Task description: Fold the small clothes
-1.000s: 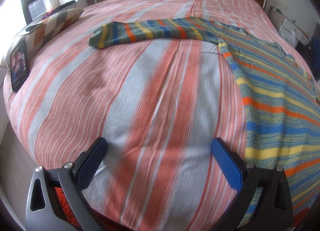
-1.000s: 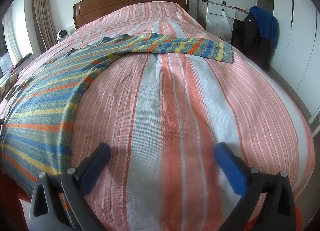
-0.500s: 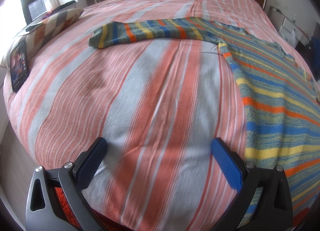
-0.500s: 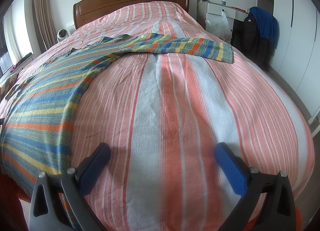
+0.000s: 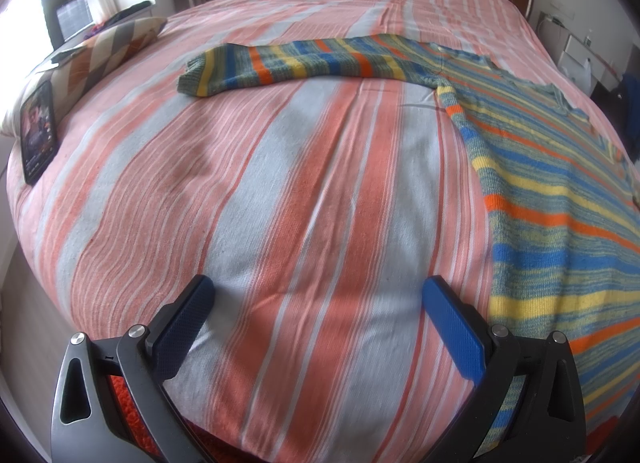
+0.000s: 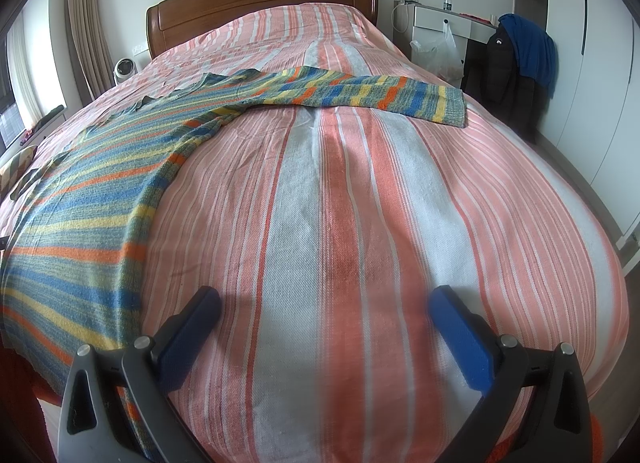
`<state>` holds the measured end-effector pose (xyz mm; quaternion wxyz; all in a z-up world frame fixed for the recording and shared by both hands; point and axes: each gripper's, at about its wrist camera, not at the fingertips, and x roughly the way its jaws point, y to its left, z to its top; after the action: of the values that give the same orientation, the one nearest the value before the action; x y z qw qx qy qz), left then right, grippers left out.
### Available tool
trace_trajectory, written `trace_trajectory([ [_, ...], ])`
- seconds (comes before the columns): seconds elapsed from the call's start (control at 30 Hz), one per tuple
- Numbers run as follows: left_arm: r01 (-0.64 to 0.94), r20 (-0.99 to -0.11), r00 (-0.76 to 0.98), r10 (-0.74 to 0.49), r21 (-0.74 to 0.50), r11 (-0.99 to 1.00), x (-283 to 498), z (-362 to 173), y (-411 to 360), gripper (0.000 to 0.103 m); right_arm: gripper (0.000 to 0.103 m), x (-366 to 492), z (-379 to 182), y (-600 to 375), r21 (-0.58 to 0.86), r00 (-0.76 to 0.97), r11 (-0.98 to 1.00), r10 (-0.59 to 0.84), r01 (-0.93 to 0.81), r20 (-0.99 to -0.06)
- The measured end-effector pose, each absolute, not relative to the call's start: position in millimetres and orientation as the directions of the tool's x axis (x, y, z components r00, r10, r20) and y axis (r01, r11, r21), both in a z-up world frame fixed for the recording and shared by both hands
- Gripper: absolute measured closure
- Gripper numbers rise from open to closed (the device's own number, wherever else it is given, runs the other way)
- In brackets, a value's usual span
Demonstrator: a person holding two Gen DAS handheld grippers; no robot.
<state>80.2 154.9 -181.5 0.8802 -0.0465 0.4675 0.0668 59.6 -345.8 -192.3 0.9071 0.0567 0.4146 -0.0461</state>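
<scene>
The striped sweater (image 5: pixel 560 191) lies flat on the bed (image 5: pixel 280 191), a sleeve stretched out to each side. The left gripper (image 5: pixel 316 307) and right gripper (image 6: pixel 324 311) both hover at the foot of the bed, fingers spread wide and holding nothing. The likely first step is folding a sleeve inward: pinch the left cuff (image 5: pixel 196 77) (the right cuff (image 6: pixel 452 107) mirrors it) through both knit layers, lift it low, and lay it across the body without dragging the bedspread.

left hand-held gripper (image 5: pixel 316 295): spread wide, empty; right hand-held gripper (image 6: pixel 324 305): same
</scene>
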Motion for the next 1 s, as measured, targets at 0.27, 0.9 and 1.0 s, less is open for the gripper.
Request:
trace_trajectory([
  [0.27, -0.161, -0.829, 0.554, 0.074, -0.019, 0.987, 80.3, -181.4, 155.1, 0.000, 0.000, 59.4, -192.3, -345.8, 0.063, 0.652, 0.989, -0.038, 0.131, -0.757],
  [0.9, -0.167, -0.827, 0.555, 0.086, -0.010, 0.986, 82.0, -180.0, 154.7, 0.000, 0.006, 159.0, -151.1, -558.8, 0.738, 0.750, 0.586, 0.309, 0.334, -0.585],
  [1.0, -0.167, -0.827, 0.556, 0.086, -0.010, 0.986, 82.5, -180.0, 154.8, 0.000, 0.023, 170.7, -192.9, -594.0, 0.801, 0.728, 0.403, 0.360, 0.443, -0.584],
])
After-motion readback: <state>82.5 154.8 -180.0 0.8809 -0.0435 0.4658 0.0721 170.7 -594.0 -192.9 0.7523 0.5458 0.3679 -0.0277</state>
